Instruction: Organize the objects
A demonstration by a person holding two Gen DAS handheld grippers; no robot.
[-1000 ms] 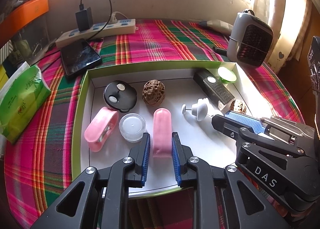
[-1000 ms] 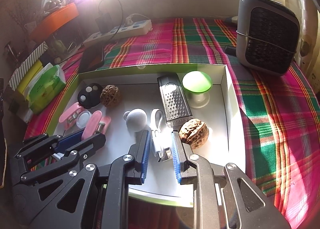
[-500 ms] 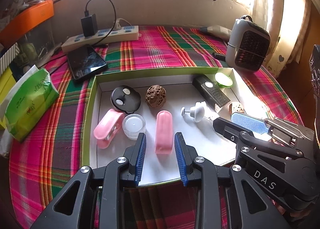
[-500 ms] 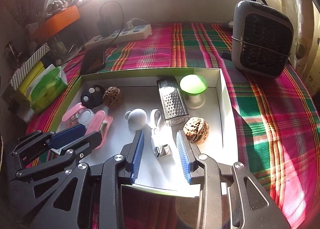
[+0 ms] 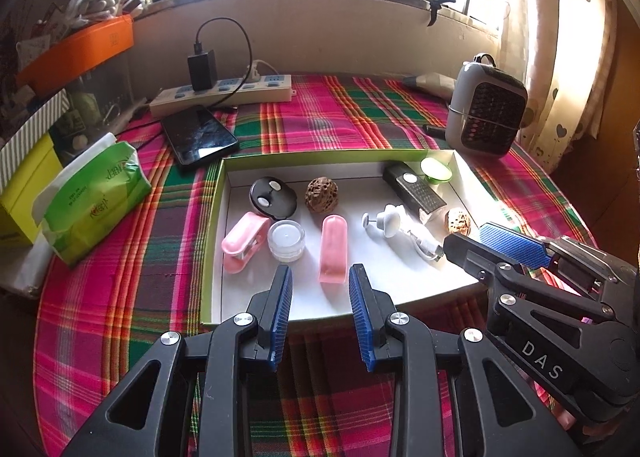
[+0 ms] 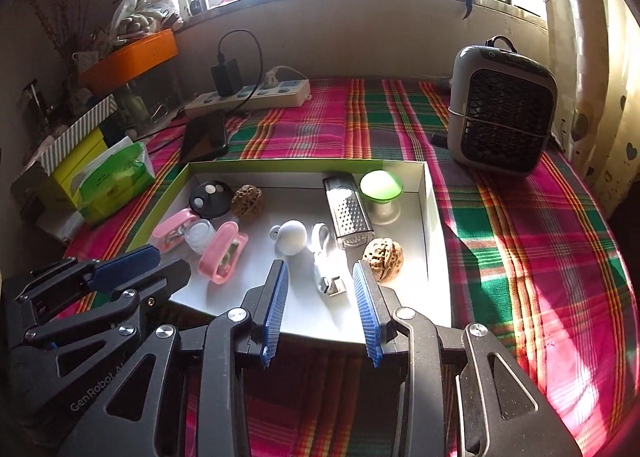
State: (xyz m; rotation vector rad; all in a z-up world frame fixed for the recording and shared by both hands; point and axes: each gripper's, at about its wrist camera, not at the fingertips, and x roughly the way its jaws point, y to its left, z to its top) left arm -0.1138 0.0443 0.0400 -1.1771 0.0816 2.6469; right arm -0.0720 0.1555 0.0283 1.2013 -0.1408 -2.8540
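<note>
Since both jaws parted, empty, left gripper [image 5: 320, 297] released pink oblong case [image 5: 333, 249]; right gripper [image 6: 320, 297] released white cable [image 6: 325, 257]; both flat in green-rimmed white tray [image 5: 216, 217].

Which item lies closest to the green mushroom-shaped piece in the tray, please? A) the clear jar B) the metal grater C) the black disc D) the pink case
B: the metal grater lies right beside the green mushroom-shaped piece in the tray's far right corner, while the other three sit toward the left side.
</note>
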